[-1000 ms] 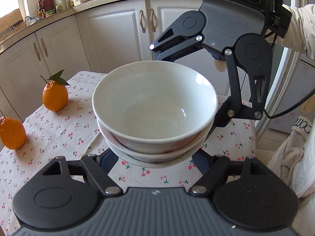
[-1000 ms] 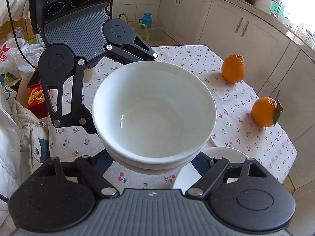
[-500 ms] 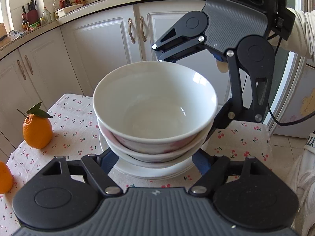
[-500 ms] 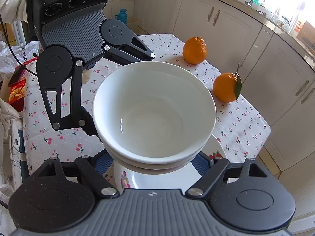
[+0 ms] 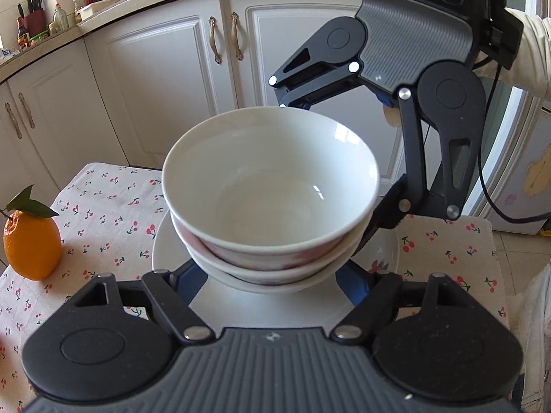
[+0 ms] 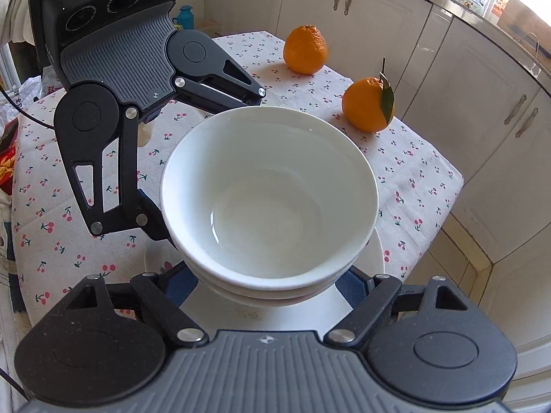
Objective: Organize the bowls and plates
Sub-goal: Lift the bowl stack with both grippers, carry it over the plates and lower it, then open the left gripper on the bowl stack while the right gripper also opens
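A stack of white bowls is held from opposite sides by both grippers, just above a white plate on the cherry-print tablecloth. My left gripper is shut on the stack's near side, its fingertips hidden under the bowls. My right gripper is shut on the other side; the same stack and plate show in the right wrist view. Each gripper's body faces the other across the bowls.
Two oranges sit on the table beyond the plate; one also shows in the left wrist view. White kitchen cabinets stand behind the table edge. A fridge door is at right.
Both grippers have carried the bowl stack sideways across the table until it hangs over the white plate. The oranges have shifted in both views.
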A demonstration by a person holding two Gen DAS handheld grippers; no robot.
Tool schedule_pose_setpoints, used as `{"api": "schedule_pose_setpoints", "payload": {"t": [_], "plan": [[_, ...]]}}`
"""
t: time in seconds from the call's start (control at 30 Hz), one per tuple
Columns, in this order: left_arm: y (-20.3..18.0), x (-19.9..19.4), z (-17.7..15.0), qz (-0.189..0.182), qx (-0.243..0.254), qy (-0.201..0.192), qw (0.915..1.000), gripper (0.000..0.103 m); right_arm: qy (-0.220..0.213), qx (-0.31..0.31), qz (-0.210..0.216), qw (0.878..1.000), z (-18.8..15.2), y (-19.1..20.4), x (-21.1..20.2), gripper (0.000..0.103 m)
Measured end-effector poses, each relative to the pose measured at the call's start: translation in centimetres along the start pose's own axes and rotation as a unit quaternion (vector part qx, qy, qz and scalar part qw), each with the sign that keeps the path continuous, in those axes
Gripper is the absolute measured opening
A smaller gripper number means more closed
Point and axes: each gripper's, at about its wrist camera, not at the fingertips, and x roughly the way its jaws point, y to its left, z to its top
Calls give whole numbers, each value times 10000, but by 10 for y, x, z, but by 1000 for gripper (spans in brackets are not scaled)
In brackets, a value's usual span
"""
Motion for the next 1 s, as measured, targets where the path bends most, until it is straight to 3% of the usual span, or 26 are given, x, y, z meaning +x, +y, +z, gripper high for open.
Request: {"api": "schedule_pose_setpoints", "payload": {"t": [0.43, 0.7, 0.83, 1.0], "plan": [[2, 4, 1, -12, 9, -10, 10000, 81, -4, 364, 201, 9991, -5, -14, 6, 89], [-4, 0, 2, 174, 124, -12, 9998, 82, -50, 487, 206, 9986, -8, -15, 7, 90], [-7, -9, 3, 384, 100, -180, 9990, 95, -184, 577, 153, 9980, -8, -14, 3, 103], [-14, -27, 1, 706, -159, -308, 9969, 100, -264, 787, -97, 9965, -7, -8, -11, 103]]}}
